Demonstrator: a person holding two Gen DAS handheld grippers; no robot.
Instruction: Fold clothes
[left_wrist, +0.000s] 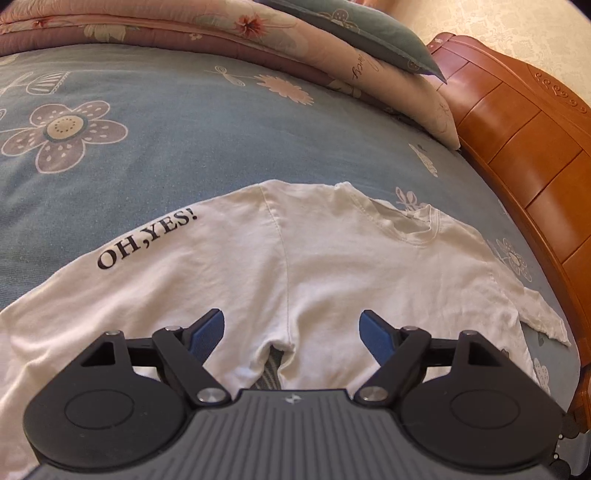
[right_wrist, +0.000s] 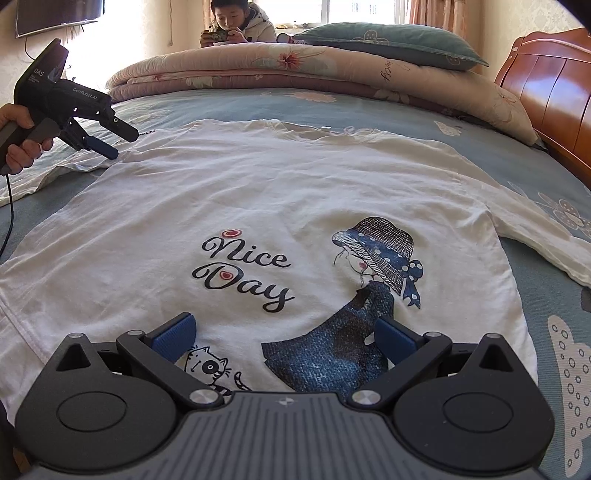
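Shirt (right_wrist: 258, 192) flat on bed (right_wrist: 535, 173); both claws wide, empty.

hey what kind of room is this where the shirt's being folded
Most likely a home bedroom. The white shirt lies on a bed with a blue flowered sheet, a folded quilt and pillow sit behind it, and a wooden headboard stands alongside.
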